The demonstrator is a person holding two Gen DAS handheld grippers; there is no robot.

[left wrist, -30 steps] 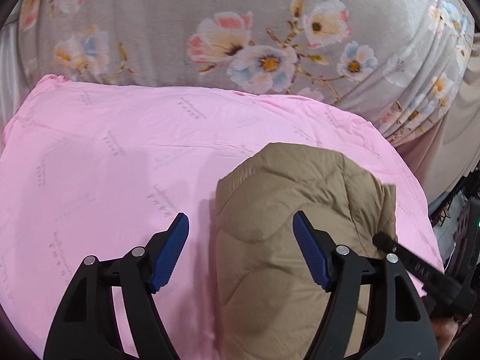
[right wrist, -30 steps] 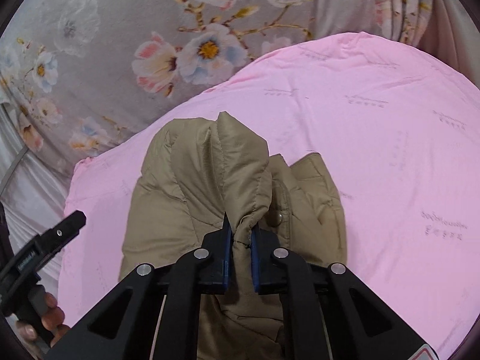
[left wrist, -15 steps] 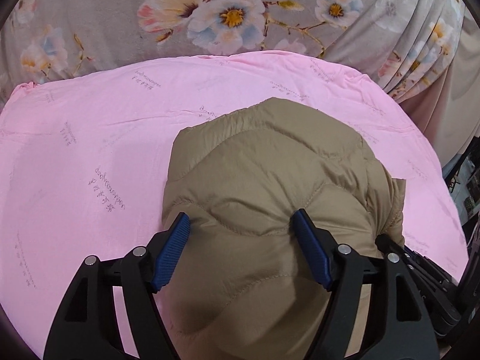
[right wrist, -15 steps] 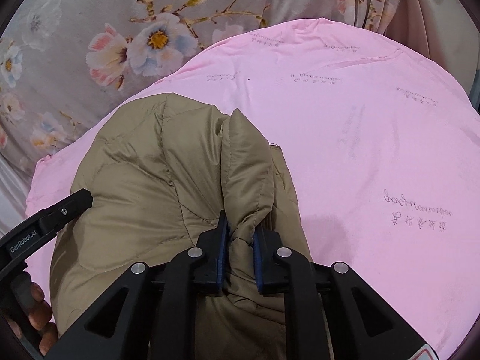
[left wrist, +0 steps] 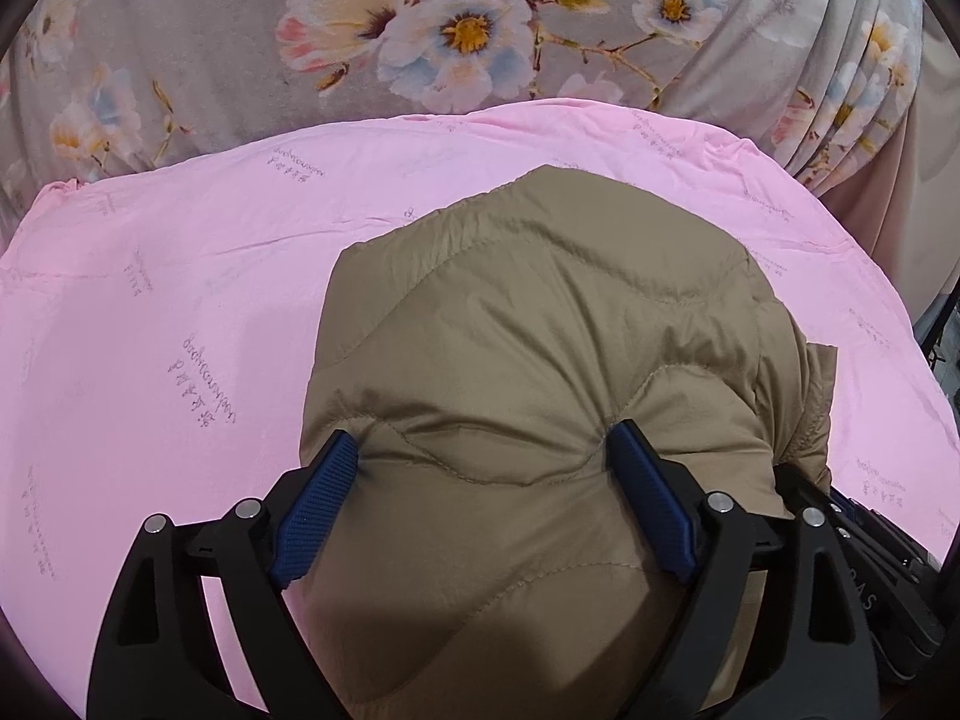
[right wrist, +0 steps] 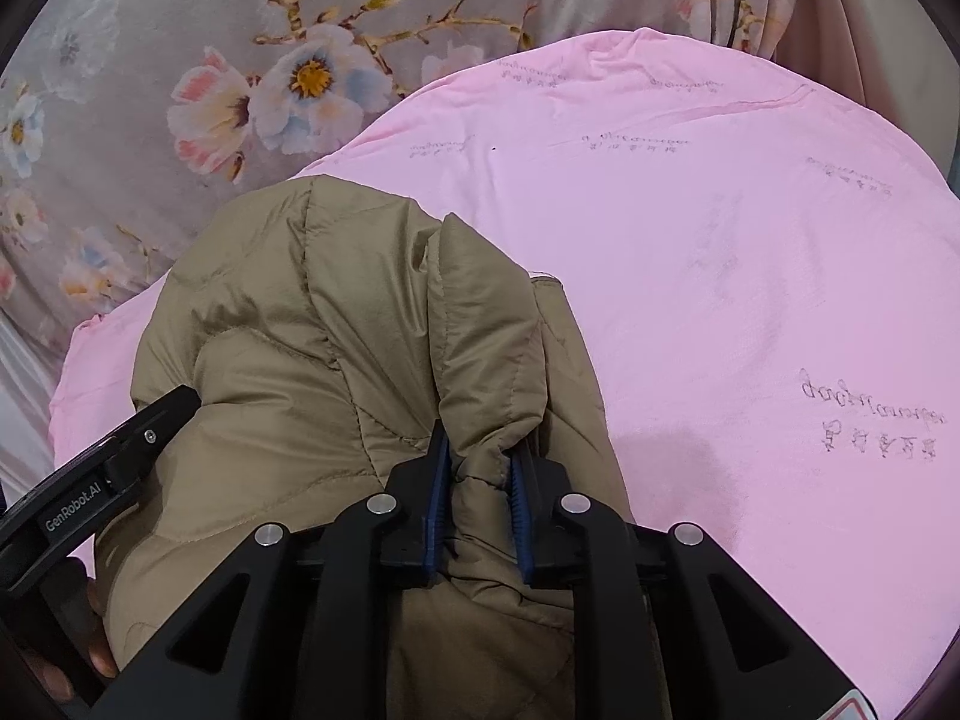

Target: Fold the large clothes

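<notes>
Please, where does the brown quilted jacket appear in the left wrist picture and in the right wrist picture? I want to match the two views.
Left wrist: the brown quilted jacket fills the centre and lower middle, between the wide-apart fingers of the left gripper.
Right wrist: the jacket is at lower left and centre; the right gripper pinches a fold of it.
Shared landmark: the pink sheet under the jacket.

The tan quilted puffer jacket (left wrist: 540, 360) runs off the bottom edge in both views, so its lower part is unseen. It hides the pink printed sheet (left wrist: 180, 300) beneath it. The small purple lettering (right wrist: 870, 420) on the sheet is too faint to read. The left hand-held gripper (right wrist: 144, 420) is cut off at the right view's left edge.
</notes>
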